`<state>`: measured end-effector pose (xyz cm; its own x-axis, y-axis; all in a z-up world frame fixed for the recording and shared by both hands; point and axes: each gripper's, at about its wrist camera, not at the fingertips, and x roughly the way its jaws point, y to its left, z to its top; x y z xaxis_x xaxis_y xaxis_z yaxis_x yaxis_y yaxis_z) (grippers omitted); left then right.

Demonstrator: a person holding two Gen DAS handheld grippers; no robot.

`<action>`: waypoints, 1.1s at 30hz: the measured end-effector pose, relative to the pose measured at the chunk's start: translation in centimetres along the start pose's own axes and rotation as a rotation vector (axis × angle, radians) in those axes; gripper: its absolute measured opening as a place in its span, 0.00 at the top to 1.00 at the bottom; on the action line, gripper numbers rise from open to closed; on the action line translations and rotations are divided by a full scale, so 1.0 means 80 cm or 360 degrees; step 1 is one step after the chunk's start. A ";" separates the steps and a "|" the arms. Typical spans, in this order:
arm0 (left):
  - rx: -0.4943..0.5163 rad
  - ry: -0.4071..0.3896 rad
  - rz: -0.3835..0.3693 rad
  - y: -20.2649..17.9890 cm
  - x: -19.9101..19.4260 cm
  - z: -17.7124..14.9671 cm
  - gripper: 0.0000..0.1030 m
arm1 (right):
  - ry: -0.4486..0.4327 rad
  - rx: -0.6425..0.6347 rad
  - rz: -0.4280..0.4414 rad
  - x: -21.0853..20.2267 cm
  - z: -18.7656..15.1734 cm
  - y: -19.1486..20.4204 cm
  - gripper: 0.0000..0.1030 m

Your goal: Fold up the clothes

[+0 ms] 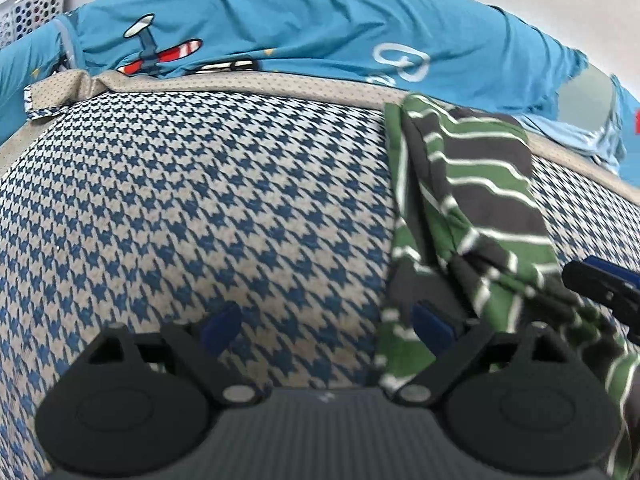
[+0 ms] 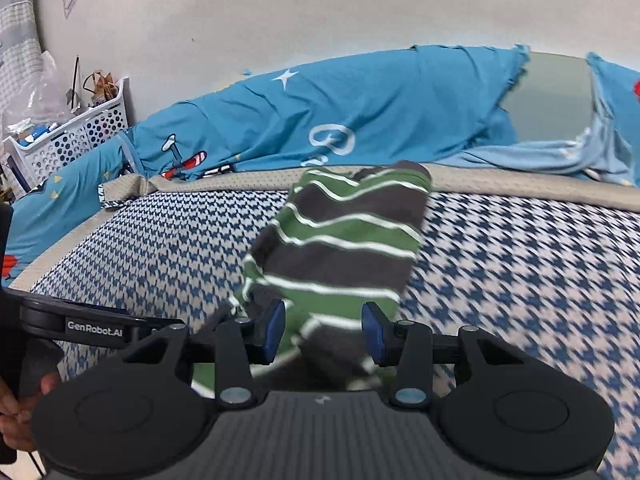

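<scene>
**Striped garment down on the houndstooth cover, both tongs apart**

Spread across most of both views: a blue-and-cream houndstooth cover (image 1: 192, 208), edged along its far side with a beige dotted border (image 1: 248, 80). Behind that border, bunched against a pale wall (image 2: 280, 12), a teal quilt (image 1: 280, 20) printed with a red-winged aeroplane and white stars. Tucked into the far left corner, a white perforated basket (image 2: 76, 136) crammed with odds and ends.

On the cover, right of centre in the left wrist view, a green and dark grey striped garment (image 1: 472, 200) with thin white lines, folded into a long narrow bundle running from the beige border toward the cameras. Near end rumpled and partly hidden under the grippers.

Left gripper (image 1: 328, 324) spread wide over the cover; left pad above bare houndstooth, right pad above the garment's near edge, nothing pinched between them. Seen from the right wrist, just its black arm at the left edge, with a hand (image 2: 20, 412) wrapped round the handle.

Right gripper (image 2: 324, 334) parted about halfway, blue pads either side of the garment's near end; cloth between them, with a visible gap at each pad. Motion blur over the cover on that side.
</scene>
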<state>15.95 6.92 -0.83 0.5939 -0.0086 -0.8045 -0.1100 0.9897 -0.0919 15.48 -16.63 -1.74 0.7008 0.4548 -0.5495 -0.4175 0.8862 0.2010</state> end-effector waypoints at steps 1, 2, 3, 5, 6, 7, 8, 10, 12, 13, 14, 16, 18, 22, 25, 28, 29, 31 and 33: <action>0.0014 0.0003 -0.0008 -0.002 -0.002 -0.004 0.09 | 0.0003 -0.0001 -0.0007 -0.006 -0.004 -0.001 0.59; 0.0026 0.0005 -0.0012 -0.005 -0.005 -0.007 0.09 | 0.0007 -0.0003 -0.0019 -0.011 -0.007 -0.003 0.59; 0.0039 0.0004 -0.0011 -0.007 -0.008 -0.012 0.09 | 0.0010 -0.0006 -0.0030 -0.016 -0.010 -0.004 0.59; 0.0065 0.0002 -0.0008 -0.012 -0.014 -0.020 0.08 | 0.0012 -0.0003 -0.0048 -0.028 -0.016 -0.007 0.59; 0.0082 0.0000 -0.0009 -0.016 -0.017 -0.024 0.07 | 0.0012 0.0007 -0.0061 -0.034 -0.018 -0.010 0.59; 0.0100 -0.0003 -0.0010 -0.019 -0.020 -0.029 0.07 | 0.0013 0.0017 -0.0074 -0.040 -0.021 -0.012 0.58; 0.0125 -0.0009 -0.0007 -0.022 -0.023 -0.033 0.06 | 0.0012 0.0024 -0.0093 -0.046 -0.023 -0.014 0.56; 0.0171 -0.0021 0.0011 -0.028 -0.029 -0.040 0.05 | 0.0012 0.0039 -0.0124 -0.058 -0.028 -0.019 0.55; 0.0210 -0.0030 0.0025 -0.033 -0.035 -0.047 0.05 | 0.0012 0.0056 -0.0152 -0.070 -0.032 -0.025 0.54; 0.0219 -0.0031 0.0024 -0.035 -0.037 -0.049 0.05 | 0.0009 0.0064 -0.0164 -0.075 -0.034 -0.027 0.54; 0.0227 -0.0032 0.0023 -0.037 -0.038 -0.051 0.05 | 0.0009 0.0077 -0.0185 -0.080 -0.037 -0.030 0.54; 0.0242 -0.0034 0.0020 -0.040 -0.042 -0.057 0.05 | 0.0010 0.0103 -0.0225 -0.091 -0.043 -0.037 0.53; 0.0261 -0.0046 0.0026 -0.044 -0.046 -0.060 0.05 | 0.0013 0.0139 -0.0266 -0.102 -0.049 -0.044 0.52; 0.0281 -0.0066 0.0035 -0.051 -0.052 -0.065 0.03 | 0.0027 0.0191 -0.0352 -0.120 -0.066 -0.059 0.49; 0.0280 -0.0060 0.0029 -0.054 -0.054 -0.070 0.03 | 0.0047 0.0214 -0.0415 -0.127 -0.079 -0.069 0.49; 0.0273 -0.0052 0.0015 -0.059 -0.056 -0.075 0.03 | 0.0048 0.0221 -0.0484 -0.131 -0.087 -0.077 0.48; 0.0272 -0.0049 0.0009 -0.060 -0.057 -0.078 0.03 | 0.0048 0.0225 -0.0500 -0.132 -0.089 -0.080 0.47; 0.0279 -0.0040 -0.0008 -0.066 -0.059 -0.083 0.03 | 0.0052 0.0237 -0.0528 -0.131 -0.094 -0.085 0.45; 0.0303 -0.0037 -0.0015 -0.074 -0.061 -0.088 0.03 | 0.0059 0.0270 -0.0527 -0.129 -0.097 -0.092 0.45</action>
<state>8.08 0.12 -0.52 0.6128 -0.0169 -0.7900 0.0471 0.9988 0.0152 6.82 -28.52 -3.84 0.7593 0.1404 -0.6354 -0.0678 0.9882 0.1372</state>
